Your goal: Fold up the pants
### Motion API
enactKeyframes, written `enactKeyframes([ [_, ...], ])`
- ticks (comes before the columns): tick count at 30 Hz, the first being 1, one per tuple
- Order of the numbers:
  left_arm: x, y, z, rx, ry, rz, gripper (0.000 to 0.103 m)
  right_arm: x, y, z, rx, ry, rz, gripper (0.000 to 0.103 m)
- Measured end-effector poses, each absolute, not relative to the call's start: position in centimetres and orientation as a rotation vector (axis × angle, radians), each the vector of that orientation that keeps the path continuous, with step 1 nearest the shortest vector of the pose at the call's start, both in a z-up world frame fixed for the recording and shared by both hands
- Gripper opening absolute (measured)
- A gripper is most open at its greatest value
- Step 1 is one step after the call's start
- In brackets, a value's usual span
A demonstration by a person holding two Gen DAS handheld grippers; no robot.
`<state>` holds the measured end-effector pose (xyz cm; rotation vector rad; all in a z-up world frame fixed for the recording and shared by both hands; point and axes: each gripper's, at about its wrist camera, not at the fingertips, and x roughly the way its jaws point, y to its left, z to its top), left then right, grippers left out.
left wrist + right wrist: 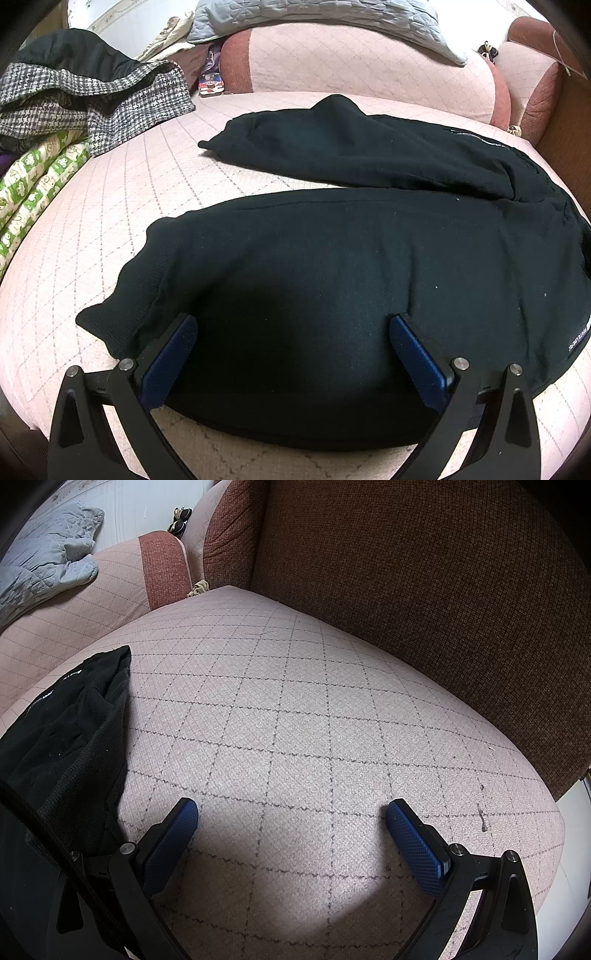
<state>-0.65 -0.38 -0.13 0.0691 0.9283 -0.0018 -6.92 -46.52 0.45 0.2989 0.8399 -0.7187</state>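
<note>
The black pants (332,258) lay spread on the pink quilted sofa seat (110,221), legs splayed apart and running left, the waist to the right. They looked to me like thick, soft knit: limp, not slippery, likely to sag and drag unless lifted by an edge, so I judged the ribbed cuff (122,314) and the waistband (85,709) the best holds. My left gripper (293,325) hovered low over the near leg, jaws wide and holding nothing, tilted down toward the cloth. My right gripper (291,808) hung over bare seat just beside the waistband, jaws equally wide and empty.
</note>
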Motion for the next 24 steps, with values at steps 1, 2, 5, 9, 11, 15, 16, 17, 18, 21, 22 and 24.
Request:
enactKeyframes([
  [1, -0.7, -0.4, -0.1, 0.07, 0.927, 0.0, 0.103, -6.9, -46.5, 0.4, 0.299, 0.84, -0.719, 0.103],
  [2, -0.7, -0.4, -0.1, 0.069, 0.925, -0.001, 0.103, -6.9, -46.5, 0.5, 0.299, 0.84, -0.719, 0.103],
  [5, -0.9, -0.1, -0.1, 0.047, 0.917, -0.012, 0.103, -6.9, -46.5, 0.5, 0.299, 0.84, -0.719, 0.103],
  [9, -0.9, -0.1, -0.2, 0.044, 0.916, -0.015, 0.103, -6.9, -46.5, 0.4, 0.299, 0.84, -0.719, 0.103],
  [11, -0.9, -0.3, -0.2, 0.054, 0.917, -0.01, 0.103, -6.9, -46.5, 0.4, 0.299, 0.839, -0.719, 0.103],
  [15, -0.8, -0.3, -0.1, 0.058, 0.929, -0.003, 0.103, -6.8, -46.4, 0.5, 0.292, 0.839, -0.726, 0.103],
  [16, -0.7, -0.3, -0.1, 0.061, 0.938, -0.003, 0.103, -6.7, -46.3, 0.5, 0.281, 0.845, -0.731, 0.103],
  [17, -0.6, -0.3, -0.1, 0.059, 0.946, -0.006, 0.103, -6.6, -46.2, 0.5, 0.274, 0.847, -0.734, 0.103],
  [18, -0.5, -0.1, 0.0, 0.053, 0.952, -0.014, 0.103, -6.7, -46.3, 0.5, 0.279, 0.845, -0.73, 0.103],
  [21, -1.1, 0.9, 0.9, 0.008, 0.968, -0.068, 0.103, -6.4, -46.6, 0.3, 0.288, 0.858, -0.724, 0.103],
  [22, -1.5, 1.4, 1.3, -0.023, 0.961, -0.069, 0.103, -6.6, -46.6, 0.4, 0.298, 0.852, -0.716, 0.103],
  [24, -2.7, 2.4, 2.7, -0.092, 0.921, -0.074, 0.103, -7.1, -47.0, 0.8, 0.332, 0.848, -0.668, 0.103],
])
